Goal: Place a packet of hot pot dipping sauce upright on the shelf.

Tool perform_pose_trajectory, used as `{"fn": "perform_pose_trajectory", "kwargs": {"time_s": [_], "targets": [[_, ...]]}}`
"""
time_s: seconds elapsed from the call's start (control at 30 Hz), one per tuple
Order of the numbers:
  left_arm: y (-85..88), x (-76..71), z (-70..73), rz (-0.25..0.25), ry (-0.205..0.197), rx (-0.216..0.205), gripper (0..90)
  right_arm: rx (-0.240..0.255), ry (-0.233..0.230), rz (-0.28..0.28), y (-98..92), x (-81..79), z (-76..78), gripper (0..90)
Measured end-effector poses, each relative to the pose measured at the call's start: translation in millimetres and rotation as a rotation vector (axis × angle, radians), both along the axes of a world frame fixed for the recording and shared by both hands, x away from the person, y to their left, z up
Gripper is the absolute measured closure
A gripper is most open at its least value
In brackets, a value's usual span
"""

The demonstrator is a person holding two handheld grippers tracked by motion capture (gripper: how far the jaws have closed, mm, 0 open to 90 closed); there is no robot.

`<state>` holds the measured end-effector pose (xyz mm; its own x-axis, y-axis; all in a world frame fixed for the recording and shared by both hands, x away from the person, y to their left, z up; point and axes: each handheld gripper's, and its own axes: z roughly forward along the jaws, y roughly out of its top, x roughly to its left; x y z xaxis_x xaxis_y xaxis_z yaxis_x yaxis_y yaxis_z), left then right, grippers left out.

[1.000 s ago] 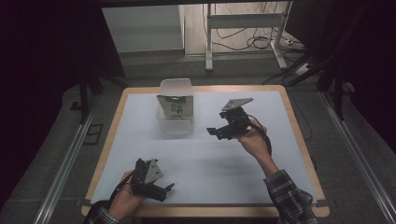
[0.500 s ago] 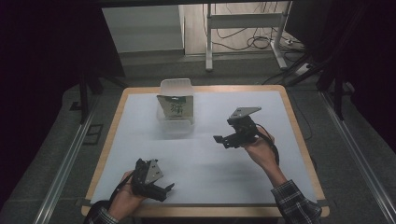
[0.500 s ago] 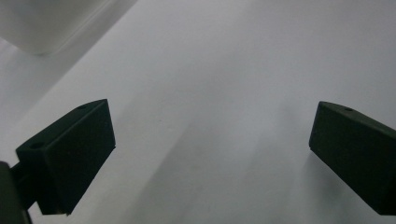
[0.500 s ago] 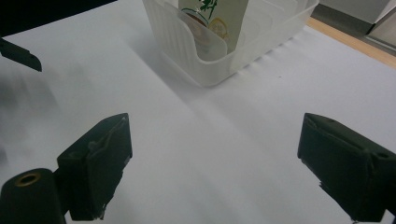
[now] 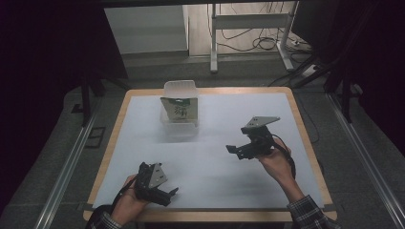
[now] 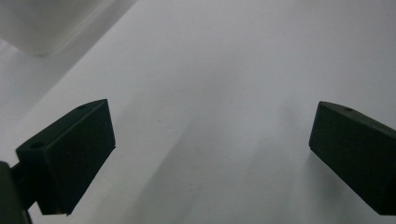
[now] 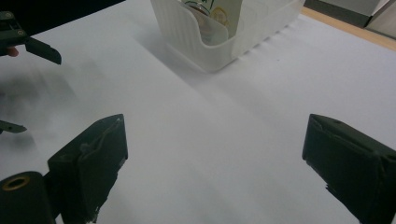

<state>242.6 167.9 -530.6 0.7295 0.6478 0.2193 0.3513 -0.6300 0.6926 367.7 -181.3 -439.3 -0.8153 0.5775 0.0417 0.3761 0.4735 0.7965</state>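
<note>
A translucent white bin (image 5: 166, 90) stands at the far middle of the table, and a green and cream packet (image 5: 178, 110) is upright inside it. My right gripper (image 5: 234, 150) is held above the right half of the table, pointing left toward the bin (image 7: 224, 42), well short of it. Its jaws have just been opening and stand wide with nothing between them (image 7: 215, 163). My left gripper (image 5: 169, 194) rests near the front edge, open and empty over bare paper (image 6: 210, 154). One of its fingers (image 7: 43, 49) shows at the far left of the right gripper view.
White paper (image 5: 210, 167) covers the wooden table (image 5: 305, 138). A corner of the bin (image 6: 42, 23) shows at the top left of the left gripper view. Dark floor, metal rails and a desk frame with cables lie beyond the table.
My right gripper has drawn back from beside the bin, toward the right and the near side of the table. The left gripper has stayed put.
</note>
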Motion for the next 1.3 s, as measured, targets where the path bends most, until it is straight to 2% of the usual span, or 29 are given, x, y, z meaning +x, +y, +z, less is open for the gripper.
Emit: {"fn": "perform_pose_trajectory", "kwargs": {"time_s": [0.3, 0.47, 0.73, 1.1, 1.3], "targets": [[-0.7, -0.3, -0.1, -0.003, -0.002, 0.000, 0.3, -0.019, 0.017, -0.021, -12.2, -15.3, -4.9, 3.1], [-1.0, -0.5, -0.2, -0.005, -0.003, 0.001, 0.3, -0.064, 0.000, -0.022, -20.5, -25.0, -7.2, 4.7], [-1.6, -0.7, -0.5, -0.004, -0.005, 0.000, 0.3, -0.057, 0.006, -0.040, -36.0, -38.6, -13.7, 5.6], [-2.0, -1.0, -0.3, -0.006, -0.006, 0.001, 0.3, -0.064, 0.016, -0.090, -56.3, -58.1, -31.1, 6.0], [-1.9, -0.8, -0.7, -0.006, -0.002, 0.001, 0.3, -0.113, 0.013, -0.124, -69.1, -64.4, -46.4, 6.3]]}}
